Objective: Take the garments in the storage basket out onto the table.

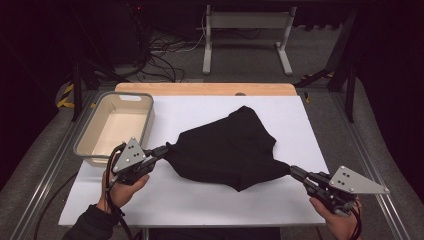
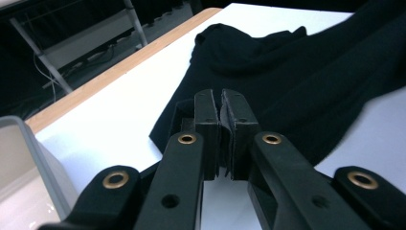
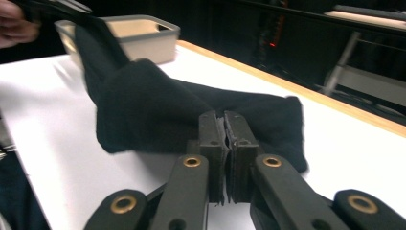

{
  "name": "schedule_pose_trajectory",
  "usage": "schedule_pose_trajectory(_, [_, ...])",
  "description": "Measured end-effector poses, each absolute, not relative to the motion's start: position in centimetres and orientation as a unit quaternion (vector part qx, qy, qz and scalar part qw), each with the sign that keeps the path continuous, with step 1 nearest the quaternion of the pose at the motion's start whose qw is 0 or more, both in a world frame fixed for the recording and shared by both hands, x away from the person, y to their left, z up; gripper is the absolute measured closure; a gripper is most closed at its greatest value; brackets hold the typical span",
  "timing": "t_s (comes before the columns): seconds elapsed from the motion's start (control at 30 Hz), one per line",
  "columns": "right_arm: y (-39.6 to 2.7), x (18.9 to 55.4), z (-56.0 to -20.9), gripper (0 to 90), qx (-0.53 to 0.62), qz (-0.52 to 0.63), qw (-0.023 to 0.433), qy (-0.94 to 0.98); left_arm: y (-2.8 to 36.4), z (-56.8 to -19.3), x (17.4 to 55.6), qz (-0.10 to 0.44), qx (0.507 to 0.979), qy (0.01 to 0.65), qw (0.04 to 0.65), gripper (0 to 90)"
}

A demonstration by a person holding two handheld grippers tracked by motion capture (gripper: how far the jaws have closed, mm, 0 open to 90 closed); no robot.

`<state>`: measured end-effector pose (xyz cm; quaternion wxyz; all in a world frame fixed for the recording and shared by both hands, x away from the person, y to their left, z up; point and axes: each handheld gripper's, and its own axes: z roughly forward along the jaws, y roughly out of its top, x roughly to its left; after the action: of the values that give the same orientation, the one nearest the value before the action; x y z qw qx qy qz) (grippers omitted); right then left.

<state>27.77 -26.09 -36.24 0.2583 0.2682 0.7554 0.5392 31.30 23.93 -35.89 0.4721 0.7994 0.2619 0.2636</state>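
Note:
A black cloth (image 1: 225, 150) lies spread across the white table top (image 1: 200, 200), pulled out between my two grippers. My left gripper (image 1: 162, 150) is shut on the cloth's left corner, close to the bin. In the left gripper view the jaws (image 2: 222, 103) pinch a thin fold of black fabric, and the cloth (image 2: 297, 72) stretches away beyond them. My right gripper (image 1: 295, 171) is shut on the cloth's right corner near the table's right front. The right gripper view has its jaws (image 3: 224, 122) clamped on the fabric, the cloth (image 3: 158, 110) running off toward the other hand.
A beige plastic bin (image 1: 116, 127) stands at the table's left, empty inside; it is also in the right gripper view (image 3: 139, 36). A wooden strip (image 1: 205, 89) borders the far edge. Cables and a metal frame (image 1: 247, 35) stand on the floor behind.

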Motion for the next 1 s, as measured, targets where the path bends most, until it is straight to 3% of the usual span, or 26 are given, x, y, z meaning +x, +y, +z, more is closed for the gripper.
schedule_pose_trajectory(0.13, [-27.3,27.5,-36.3,83.3,0.304,0.536,0.281,0.735,24.1,-35.7,30.3,0.265,0.798,0.258,0.476,81.2])
schedule_pose_trajectory(0.4, [-26.3,29.0,-37.3,75.5,0.336,0.513,0.271,0.742,23.3,-35.3,29.1,0.258,0.801,0.231,0.488,70.8])
schedule_pose_trajectory(0.5, [-25.5,29.7,-38.0,74.1,0.341,0.501,0.258,0.752,22.0,-36.3,29.0,0.239,0.816,0.215,0.481,65.5])
schedule_pose_trajectory(0.73, [-22.0,33.0,-41.5,55.4,0.363,0.445,0.216,0.789,17.5,-40.8,29.1,0.15,0.868,0.175,0.439,47.9])
schedule_pose_trajectory(1.0, [-20.6,34.8,-44.7,43.8,0.382,0.382,0.2,0.817,15.5,-44.6,30.1,0.099,0.897,0.169,0.397,43.2])
